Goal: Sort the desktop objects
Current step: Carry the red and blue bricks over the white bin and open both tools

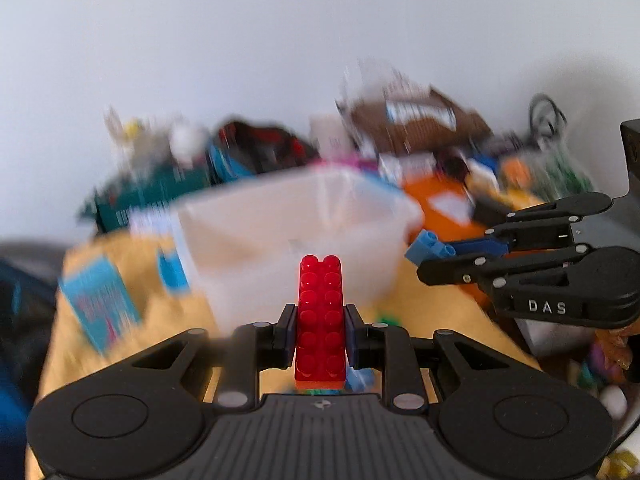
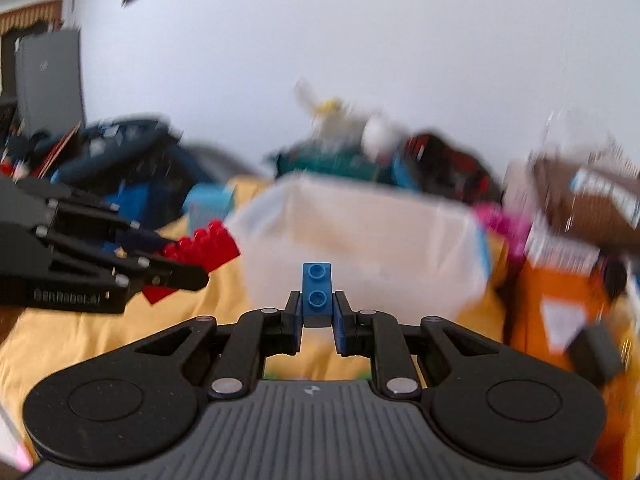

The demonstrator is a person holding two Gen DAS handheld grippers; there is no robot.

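Right hand-held gripper [image 2: 317, 322] clamping a blue brick [image 2: 317, 295], white bin [image 2: 372, 240] beyond, left hand-held gripper [image 2: 188, 264] gripping a red brick [image 2: 200, 246], yellow cloth [image 2: 80, 344] below

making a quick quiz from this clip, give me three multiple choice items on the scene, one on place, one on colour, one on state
1. Where does the translucent bin stand relative to the two grippers?
A. ahead of both
B. behind both
C. under the left gripper only

2. What colour is the brick in the right gripper?
A. green
B. blue
C. yellow

3. In what state is the left gripper?
A. open and empty
B. shut on the red brick
C. lying on the yellow cloth

Answers:
1. A, since each wrist view shows the bin beyond its own fingers.
2. B, since the blue brick sits between the right fingers.
3. B, since the red brick is pinched between the left fingers, above the yellow cloth.
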